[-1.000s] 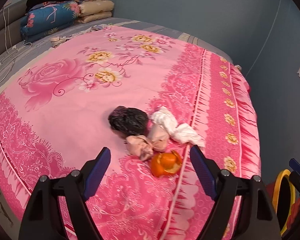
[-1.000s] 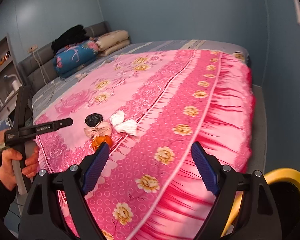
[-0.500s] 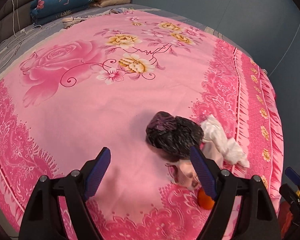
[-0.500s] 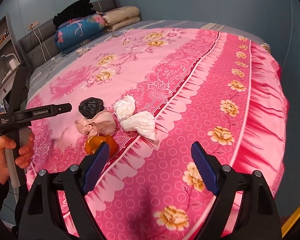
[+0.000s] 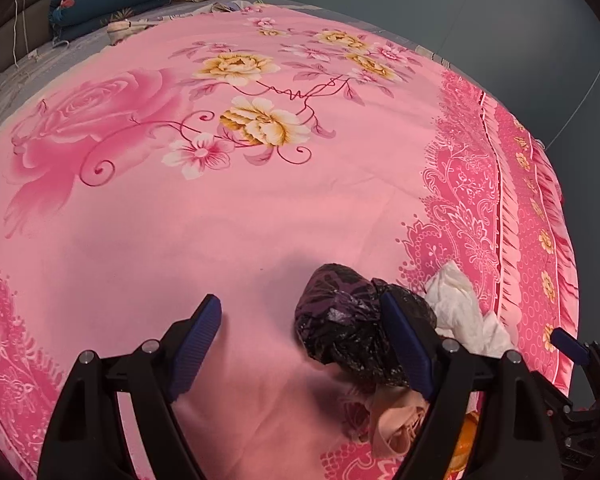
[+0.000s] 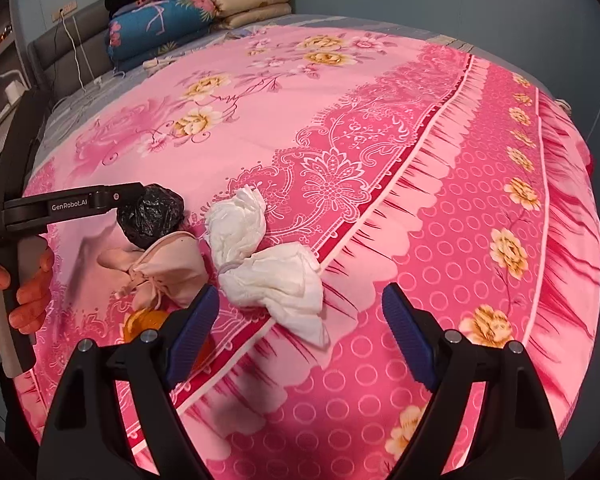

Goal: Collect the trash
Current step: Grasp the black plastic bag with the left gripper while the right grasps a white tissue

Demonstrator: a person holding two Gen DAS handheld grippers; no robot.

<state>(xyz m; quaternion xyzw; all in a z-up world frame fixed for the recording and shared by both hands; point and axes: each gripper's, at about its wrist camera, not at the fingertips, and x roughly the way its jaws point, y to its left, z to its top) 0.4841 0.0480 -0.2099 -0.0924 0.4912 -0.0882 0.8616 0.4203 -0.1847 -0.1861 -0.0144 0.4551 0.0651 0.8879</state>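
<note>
Pink bedspread (image 5: 260,240), black bag (image 5: 340,328) between left hand-held gripper (image 5: 300,340) jaws

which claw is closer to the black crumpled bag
Left. The left claw hangs right over the black crumpled bag, one finger across it. The right claw sits further off, by the white tissue wad.

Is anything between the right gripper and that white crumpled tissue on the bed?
Nothing visible. The right gripper hangs open just short of the white tissue, with only bare pink bedspread between them.
</note>
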